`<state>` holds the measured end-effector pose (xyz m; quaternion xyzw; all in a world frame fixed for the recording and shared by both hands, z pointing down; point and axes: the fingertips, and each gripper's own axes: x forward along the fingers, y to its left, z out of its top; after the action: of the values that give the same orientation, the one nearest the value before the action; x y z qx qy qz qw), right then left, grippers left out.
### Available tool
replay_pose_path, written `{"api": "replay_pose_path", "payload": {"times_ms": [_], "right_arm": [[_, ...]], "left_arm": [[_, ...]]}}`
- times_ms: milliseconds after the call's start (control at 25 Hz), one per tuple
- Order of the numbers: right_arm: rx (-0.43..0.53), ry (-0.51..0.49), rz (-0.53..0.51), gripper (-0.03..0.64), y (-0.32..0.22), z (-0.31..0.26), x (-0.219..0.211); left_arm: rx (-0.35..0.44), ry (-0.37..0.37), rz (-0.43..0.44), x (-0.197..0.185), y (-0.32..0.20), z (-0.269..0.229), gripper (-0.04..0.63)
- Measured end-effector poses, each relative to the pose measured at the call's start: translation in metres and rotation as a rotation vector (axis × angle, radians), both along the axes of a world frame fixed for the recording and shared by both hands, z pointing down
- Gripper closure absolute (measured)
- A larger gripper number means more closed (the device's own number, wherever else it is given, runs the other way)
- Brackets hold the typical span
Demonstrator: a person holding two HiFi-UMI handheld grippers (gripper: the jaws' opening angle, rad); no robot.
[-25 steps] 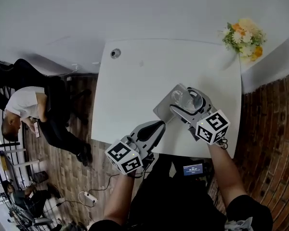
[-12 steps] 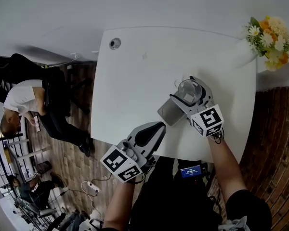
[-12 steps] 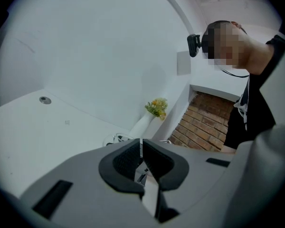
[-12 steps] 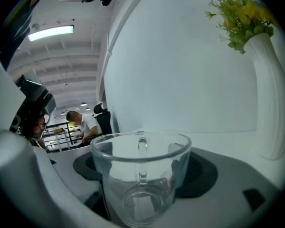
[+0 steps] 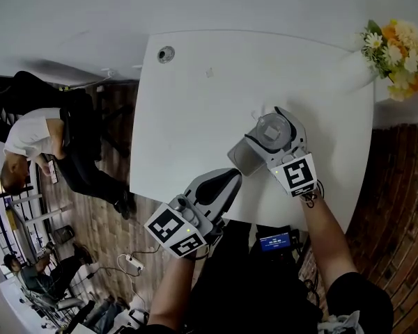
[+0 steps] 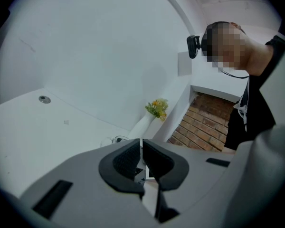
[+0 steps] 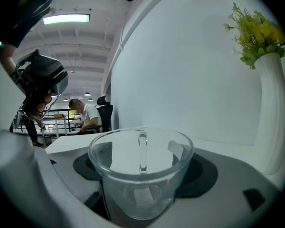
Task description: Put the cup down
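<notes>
Cup (image 7: 141,184) (clear glass, upright) sits clamped btwn jaws of right gripper (image 5: 270,132) over white table (image 5: 195,96), near its front edge, while left gripper (image 6: 142,158) hangs alongside w/ jaws pressed together, nothing btwn them.

Holds one tool in each hand, with the bare left forearm (image 5: 173,284) and right forearm (image 5: 326,236) stretched forward from the body. Carries the left tool (image 5: 226,181) lower and nearer, angled up and to the right toward the other, jaws pressed almost together on nothing, with only a thin slit between them. Points the right tool (image 5: 277,119) ahead and slightly left, jaws clamped on either side of the upright glass cup (image 5: 269,128).
</notes>
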<state>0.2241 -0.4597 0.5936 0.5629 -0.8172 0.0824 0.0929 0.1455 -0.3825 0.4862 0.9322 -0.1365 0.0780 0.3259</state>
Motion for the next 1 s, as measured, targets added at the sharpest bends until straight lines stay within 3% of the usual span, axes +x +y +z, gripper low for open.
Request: {"api": "replay_pose_path", "payload": {"times_ms": [200, 520, 640, 1000], "right_arm": [[0.019, 0.022, 0.017, 0.192, 0.002, 0.002, 0.000], [0.008, -0.029, 0.043, 0.189, 0.003, 0.001, 0.003], [-0.012, -0.054, 0.072, 0.159, 0.008, 0.002, 0.009], [-0.073, -0.079, 0.119, 0.158, 0.042, -0.008, 0.021]], "left_arm": [[0.004, -0.001, -0.002, -0.001, 0.005, -0.002, 0.586], [0.016, 0.011, -0.019, -0.009, 0.013, -0.008, 0.586], [0.020, 0.010, -0.036, -0.017, 0.014, -0.009, 0.586], [0.045, 0.022, -0.095, -0.042, 0.017, -0.020, 0.586]]}}
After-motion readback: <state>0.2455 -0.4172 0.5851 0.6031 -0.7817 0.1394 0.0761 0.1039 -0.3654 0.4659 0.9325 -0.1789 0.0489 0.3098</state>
